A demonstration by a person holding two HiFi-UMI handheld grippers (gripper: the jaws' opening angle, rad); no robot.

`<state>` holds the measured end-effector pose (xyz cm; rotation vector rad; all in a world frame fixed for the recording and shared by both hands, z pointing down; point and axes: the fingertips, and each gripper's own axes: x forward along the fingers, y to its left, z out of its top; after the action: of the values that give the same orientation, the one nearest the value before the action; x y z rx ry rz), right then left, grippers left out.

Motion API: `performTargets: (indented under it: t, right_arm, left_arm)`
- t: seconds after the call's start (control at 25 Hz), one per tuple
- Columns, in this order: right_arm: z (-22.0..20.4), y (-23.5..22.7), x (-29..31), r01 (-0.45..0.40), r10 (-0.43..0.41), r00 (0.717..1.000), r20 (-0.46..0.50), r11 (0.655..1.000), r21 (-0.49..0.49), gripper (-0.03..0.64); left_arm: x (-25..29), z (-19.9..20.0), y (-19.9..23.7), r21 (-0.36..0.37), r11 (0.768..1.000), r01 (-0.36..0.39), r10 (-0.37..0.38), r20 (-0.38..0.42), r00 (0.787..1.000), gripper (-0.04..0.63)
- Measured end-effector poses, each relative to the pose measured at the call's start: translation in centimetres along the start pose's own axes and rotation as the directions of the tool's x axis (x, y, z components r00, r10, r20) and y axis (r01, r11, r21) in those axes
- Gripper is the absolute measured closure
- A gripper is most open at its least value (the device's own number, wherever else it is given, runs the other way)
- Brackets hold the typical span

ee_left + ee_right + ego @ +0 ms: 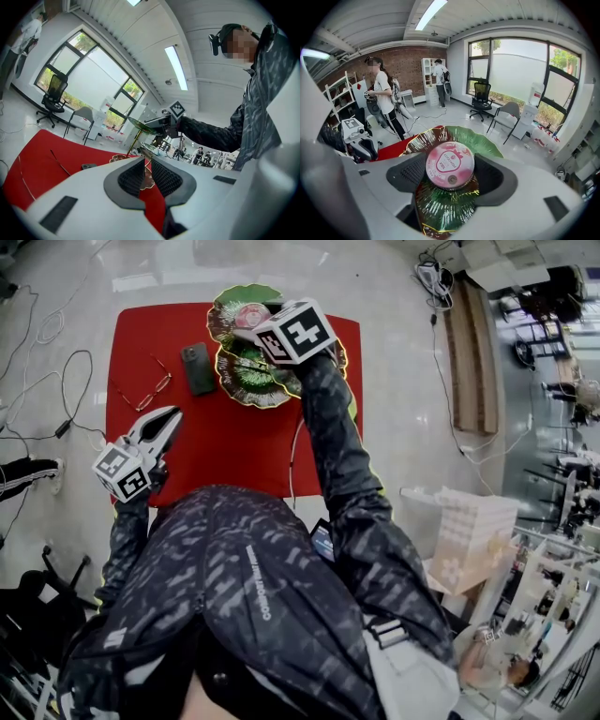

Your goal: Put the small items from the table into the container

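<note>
A two-tier green leaf-shaped dish (pixel 246 382) with a gold rim stands at the far edge of the red table (pixel 234 451). My right gripper (pixel 255 322) is over its upper tier, shut on a round pink tin (pixel 247 314). In the right gripper view the tin (pixel 450 165) sits between the pads, with the green dish (pixel 452 208) right under it. My left gripper (pixel 172 417) hovers over the table's left front, its jaws almost together with nothing between them. In its own view the left gripper (pixel 147 162) points toward the dish (pixel 141 125). A black phone (pixel 197 368) and glasses (pixel 145 390) lie left of the dish.
Cables (pixel 42 329) trail over the floor left of the table, and a white cord (pixel 292 470) hangs off its front edge. Stacked white boxes (pixel 469 531) stand to the right. Other people (pixel 384 101) stand well off in the room.
</note>
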<state>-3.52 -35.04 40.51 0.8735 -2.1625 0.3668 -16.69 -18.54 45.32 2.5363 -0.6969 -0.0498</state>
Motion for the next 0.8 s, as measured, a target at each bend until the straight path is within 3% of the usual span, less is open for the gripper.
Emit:
performTargets:
  t: [0.8]
  right_arm:
    - [1.0,2.0,-4.2,0.072,-0.064,0.990,0.129,0.996,-0.054,0.308]
  left_arm:
    - [0.8,0.5,-1.5,0.016,0.999,0.038,-0.038,-0.007,0.999,0.566]
